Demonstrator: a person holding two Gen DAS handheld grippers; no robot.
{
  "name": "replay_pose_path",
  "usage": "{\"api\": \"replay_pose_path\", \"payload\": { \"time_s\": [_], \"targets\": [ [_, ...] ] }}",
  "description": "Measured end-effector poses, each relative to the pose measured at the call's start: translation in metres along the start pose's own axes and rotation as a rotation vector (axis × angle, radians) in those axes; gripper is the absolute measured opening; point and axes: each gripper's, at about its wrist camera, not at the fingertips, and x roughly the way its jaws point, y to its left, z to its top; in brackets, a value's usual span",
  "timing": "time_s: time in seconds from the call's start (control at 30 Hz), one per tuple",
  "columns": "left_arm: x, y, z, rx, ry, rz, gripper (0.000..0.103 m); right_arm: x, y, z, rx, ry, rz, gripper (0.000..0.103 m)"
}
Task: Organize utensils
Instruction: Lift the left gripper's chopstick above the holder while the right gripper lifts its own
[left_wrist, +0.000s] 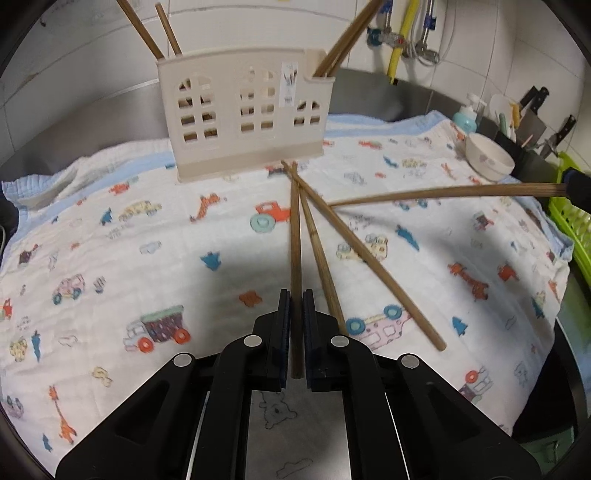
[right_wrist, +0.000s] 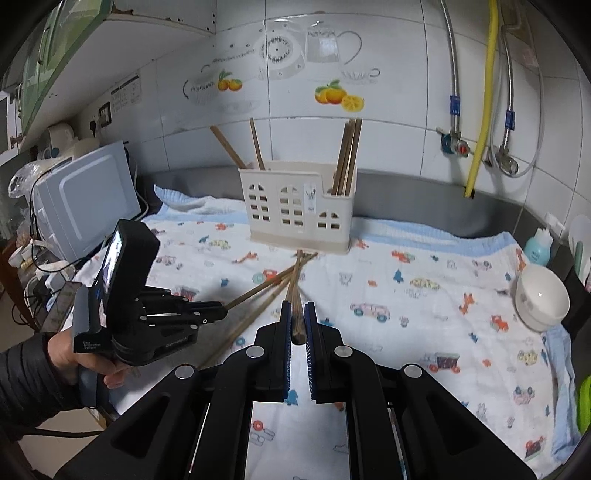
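Bowl (right_wrist: 541, 297) rt of holder (right_wrist: 297, 211); loose chopsticks (left_wrist: 364, 253) btwn tools.

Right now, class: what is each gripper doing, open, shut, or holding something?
Left gripper: shut on a chopstick.
Right gripper: shut on another chopstick.

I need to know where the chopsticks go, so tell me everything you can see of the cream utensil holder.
The utensil holder is cream, plastic-looking and house-shaped, with arched window cut-outs, a stepped top edge, a darker base band and a small label. It stands upright on the printed cloth near the tiled wall. Two chopsticks lean out of its left end, a bundle from its right end. Loose chopsticks' tips reach its base.
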Motion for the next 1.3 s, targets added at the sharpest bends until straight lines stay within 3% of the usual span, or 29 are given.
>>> {"api": "replay_pose_path", "payload": {
  "time_s": [0.7, 1.03, 1.3],
  "targets": [
    [-0.074, 0.006, 0.065, 0.026, -0.250, 0.005, 0.005, -0.020, -0.002, 0.058, -0.077, -0.064, 0.000, 0.007],
    [-0.089, 0.014, 0.087, 0.024, -0.275, -0.010, 0.005, -0.025, -0.003, 0.102, -0.112, -0.100, 0.013, 0.007],
    [-0.097, 0.022, 0.114, 0.043, -0.283, -0.004, 0.005, -0.029, -0.008, 0.158, -0.117, -0.143, 0.037, 0.007]
  ]
}}
